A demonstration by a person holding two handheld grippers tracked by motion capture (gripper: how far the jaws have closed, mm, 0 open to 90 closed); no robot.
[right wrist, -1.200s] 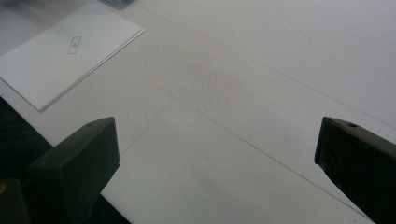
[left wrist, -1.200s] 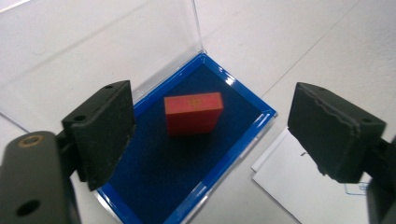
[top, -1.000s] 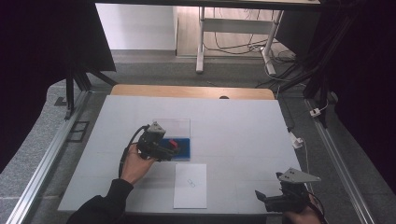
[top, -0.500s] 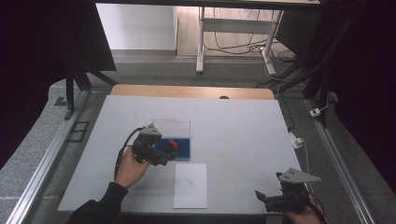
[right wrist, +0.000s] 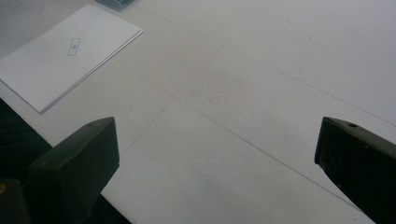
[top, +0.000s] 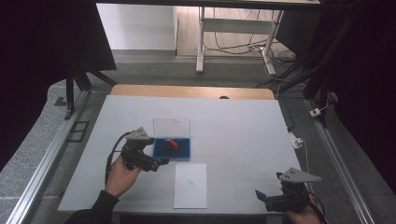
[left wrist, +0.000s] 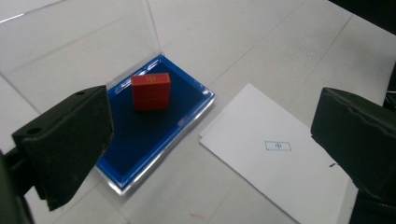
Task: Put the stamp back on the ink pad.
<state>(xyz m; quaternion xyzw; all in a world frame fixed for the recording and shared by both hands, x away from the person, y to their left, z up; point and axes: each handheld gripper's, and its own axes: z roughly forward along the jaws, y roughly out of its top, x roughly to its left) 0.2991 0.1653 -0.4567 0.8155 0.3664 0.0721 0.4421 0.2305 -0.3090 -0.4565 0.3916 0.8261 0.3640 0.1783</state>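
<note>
Left gripper point(top: 161, 162): jaws wide, just opened, empty; pulled back toward 8 o'clock of the ink pad.
Red stamp point(left wrist: 150, 91): upright on blue ink pad point(left wrist: 154, 135), released.
Right gripper point(top: 261, 196): open, unmoved.

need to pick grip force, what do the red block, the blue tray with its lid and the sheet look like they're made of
Red block: looks like hard painted wood or plastic, with matte faces and crisp edges; I can't tell which. Blue tray: a dark, dull pad, probably felt or foam ink pad, in a clear glossy plastic rim. Lid: clear rigid plastic; the table shows through. Sheet: thin matte white paper with a small printed mark.
</note>
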